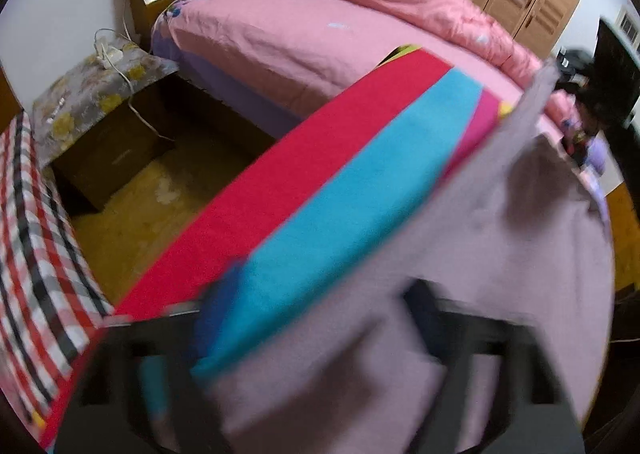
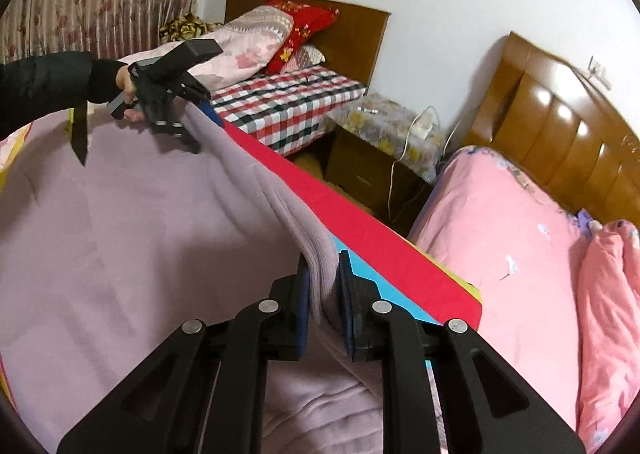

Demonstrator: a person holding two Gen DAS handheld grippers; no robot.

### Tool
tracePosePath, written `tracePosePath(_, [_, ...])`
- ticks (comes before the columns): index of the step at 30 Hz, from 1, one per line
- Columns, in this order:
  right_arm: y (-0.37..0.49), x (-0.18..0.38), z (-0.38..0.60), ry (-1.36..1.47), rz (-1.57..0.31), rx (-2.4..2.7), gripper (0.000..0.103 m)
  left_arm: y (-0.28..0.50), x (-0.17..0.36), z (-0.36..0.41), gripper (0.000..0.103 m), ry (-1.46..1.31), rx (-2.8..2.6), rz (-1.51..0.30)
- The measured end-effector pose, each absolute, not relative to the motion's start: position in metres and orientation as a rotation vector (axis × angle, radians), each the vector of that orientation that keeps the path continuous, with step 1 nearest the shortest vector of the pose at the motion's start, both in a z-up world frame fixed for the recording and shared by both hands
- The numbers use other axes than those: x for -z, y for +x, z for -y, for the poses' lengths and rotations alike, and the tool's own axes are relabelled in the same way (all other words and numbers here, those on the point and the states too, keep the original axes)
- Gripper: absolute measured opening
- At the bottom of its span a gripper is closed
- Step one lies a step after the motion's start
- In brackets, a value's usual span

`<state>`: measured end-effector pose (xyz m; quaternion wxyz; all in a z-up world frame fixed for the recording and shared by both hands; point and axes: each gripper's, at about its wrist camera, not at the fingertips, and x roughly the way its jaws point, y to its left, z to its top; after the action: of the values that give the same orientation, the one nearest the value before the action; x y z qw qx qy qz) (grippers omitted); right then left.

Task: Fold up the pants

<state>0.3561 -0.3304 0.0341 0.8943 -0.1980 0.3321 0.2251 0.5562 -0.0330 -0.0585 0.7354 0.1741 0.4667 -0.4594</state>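
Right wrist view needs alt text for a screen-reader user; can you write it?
The right gripper is clamped on a raised edge of lilac fleece pants lying over a red and blue striped mat. Farther along that edge, the left gripper grips the same fabric.

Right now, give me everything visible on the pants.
The pants are pale lilac, soft, fleecy-looking fabric, plain, with no pattern visible. They lie spread over a red and blue striped mat, creased in places. One long edge is lifted into a taut ridge: the right claw pinches several stacked layers of it between blue pads, and the left claw, in a person's hand, grips the far end. Waistband and leg ends cannot be made out.
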Motion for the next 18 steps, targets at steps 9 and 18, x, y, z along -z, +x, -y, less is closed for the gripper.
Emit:
tracePosePath(9, [0.237, -0.069, 0.326, -0.273, -0.535, -0.366, 0.014, 0.336, -0.062, 0.007, 0.012, 0.656, 0.761, -0.55])
tracePosePath(18, [0.118, 0.02, 0.31, -0.093, -0.728, -0.354, 0.015, 0.163, 0.028, -0.004, 0.012, 0.675, 0.675, -0.67])
